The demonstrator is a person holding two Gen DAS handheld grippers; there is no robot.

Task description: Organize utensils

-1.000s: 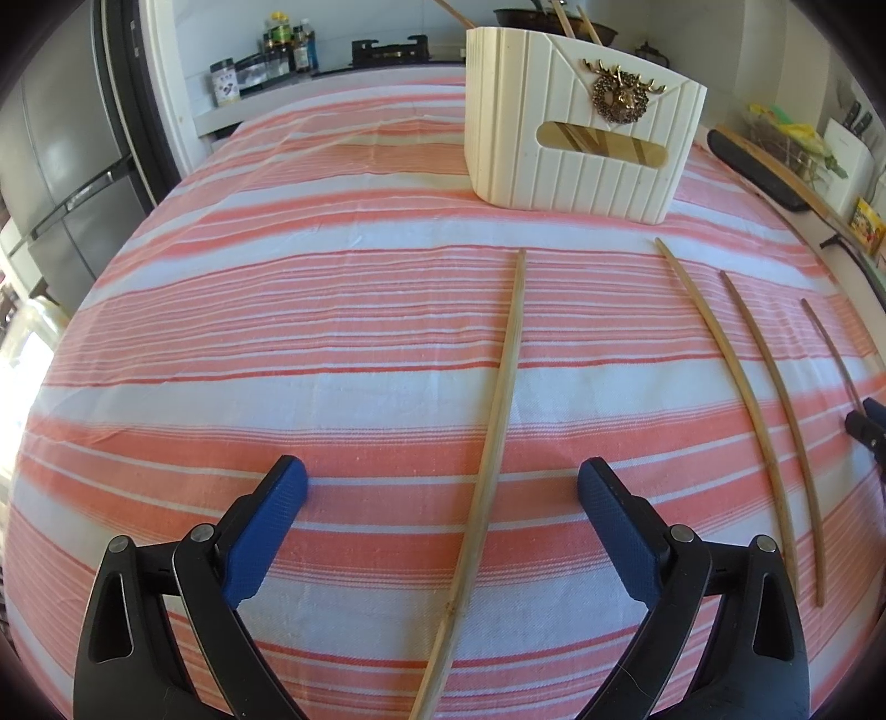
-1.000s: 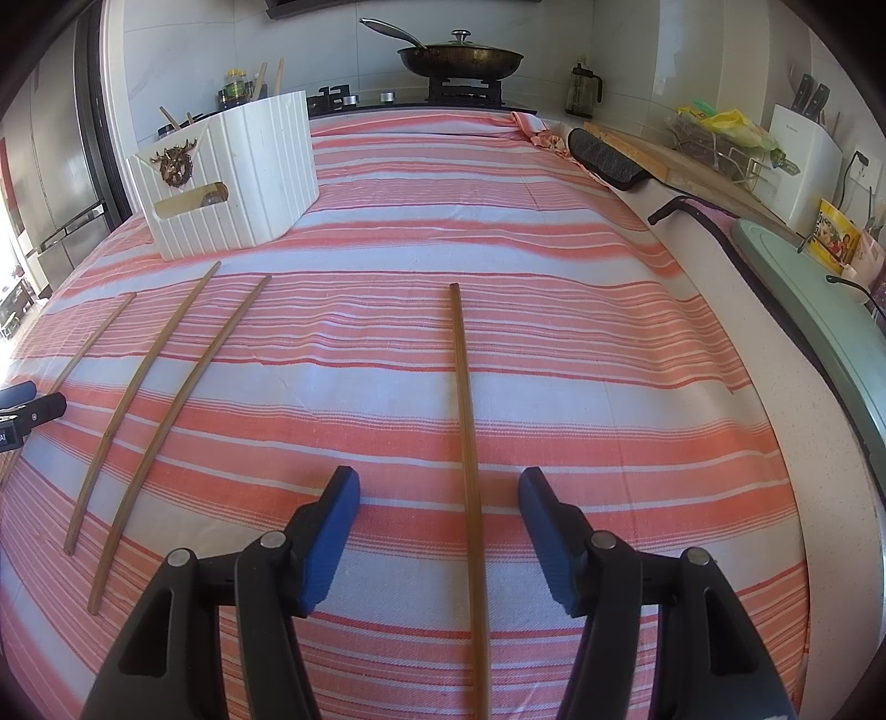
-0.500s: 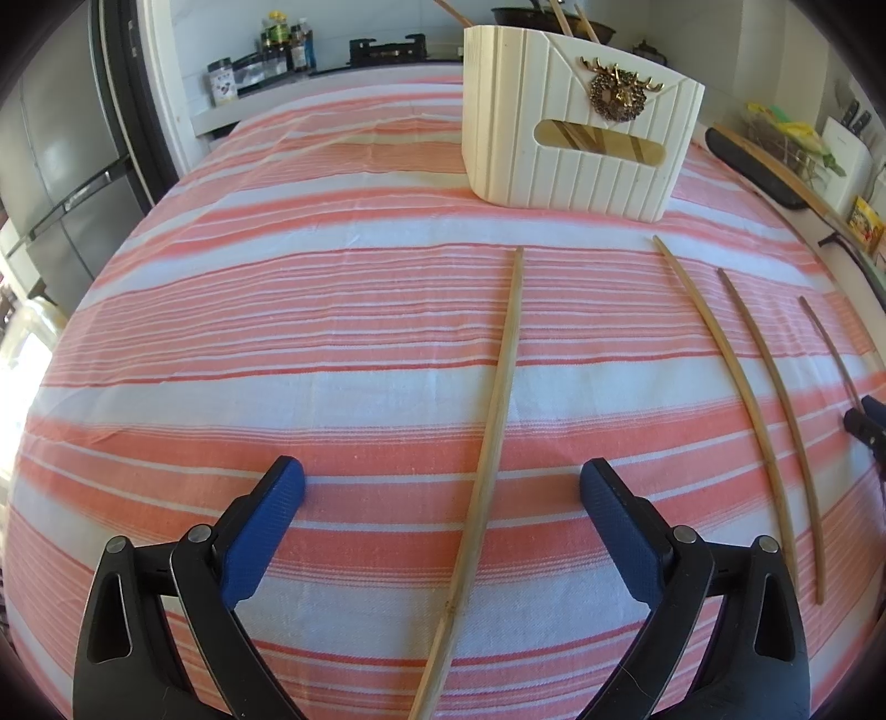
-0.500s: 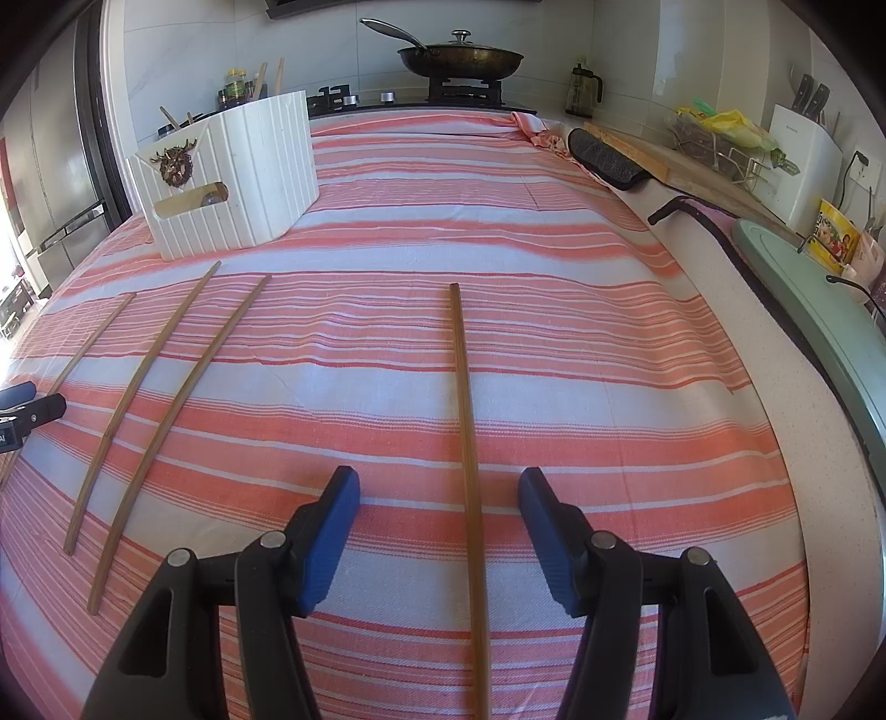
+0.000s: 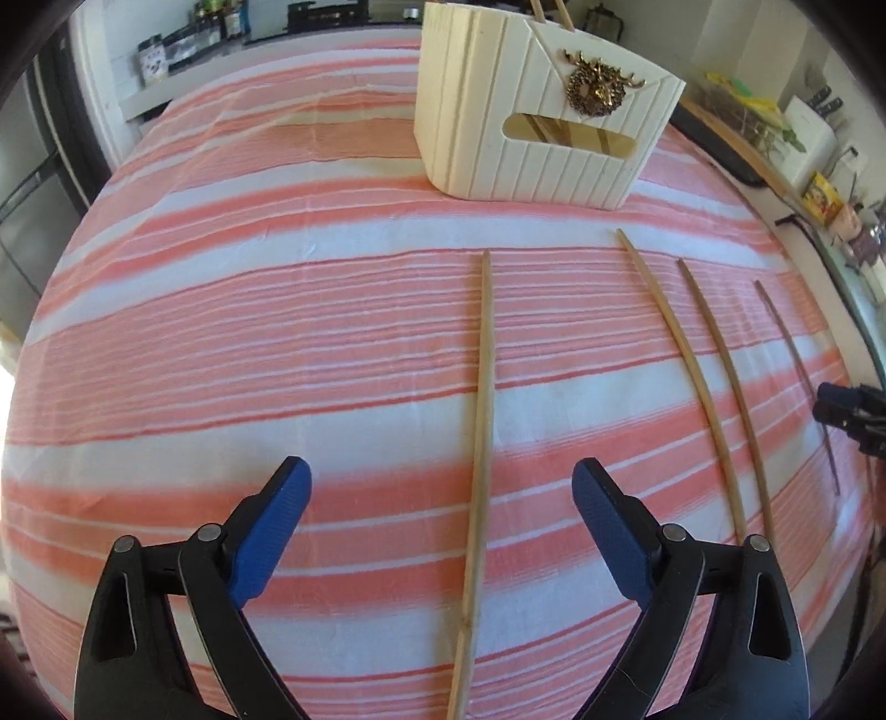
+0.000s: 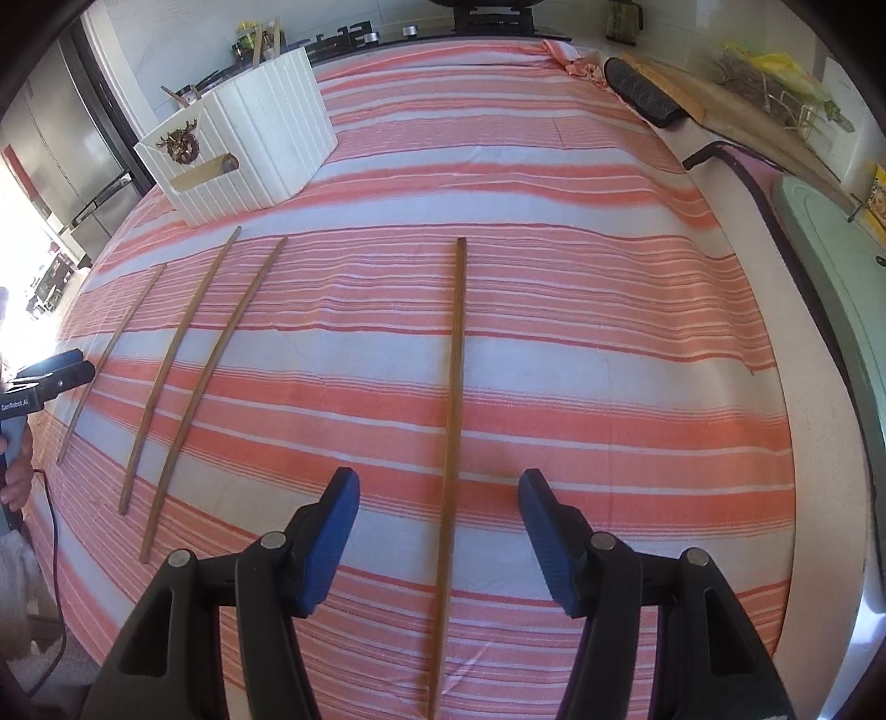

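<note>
Several wooden chopsticks lie on a table with a striped orange and white cloth. My left gripper is open and straddles a pale chopstick just above the cloth. My right gripper is open and straddles a darker chopstick. Two more chopsticks lie between them, also in the left wrist view. A white ribbed utensil holder with a brass emblem stands at the back and holds several sticks; it also shows in the right wrist view.
A black mat and a wooden board lie along the right counter. A green board sits at the right edge. A fridge stands on the left. The stove is at the back.
Both grippers have moved forward and lower along their chopsticks, so the holder and the sticks look nearer. Both stay open.
</note>
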